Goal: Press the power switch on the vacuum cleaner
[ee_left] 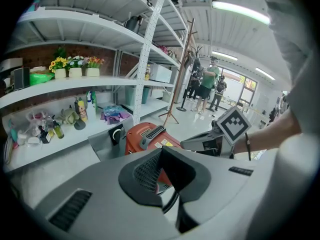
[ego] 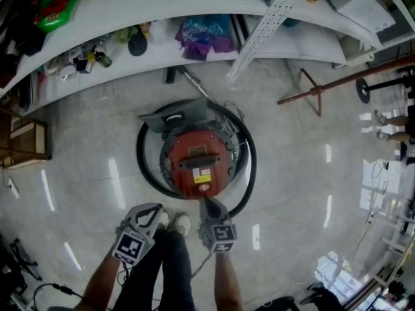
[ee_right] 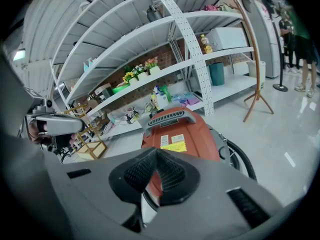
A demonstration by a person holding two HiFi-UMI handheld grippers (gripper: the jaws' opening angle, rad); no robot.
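A red vacuum cleaner carries a yellow-and-white label and a dark grey slotted handle. A black hose rings it on a pale grey, glossy floor streaked with white reflections. Along the floor's far edge, white shelves hold a purple bag and a bright green packet. A brown stand is at the far right. The left gripper and right gripper are grey, with black mesh-textured pads and black-and-white square-patterned markers.
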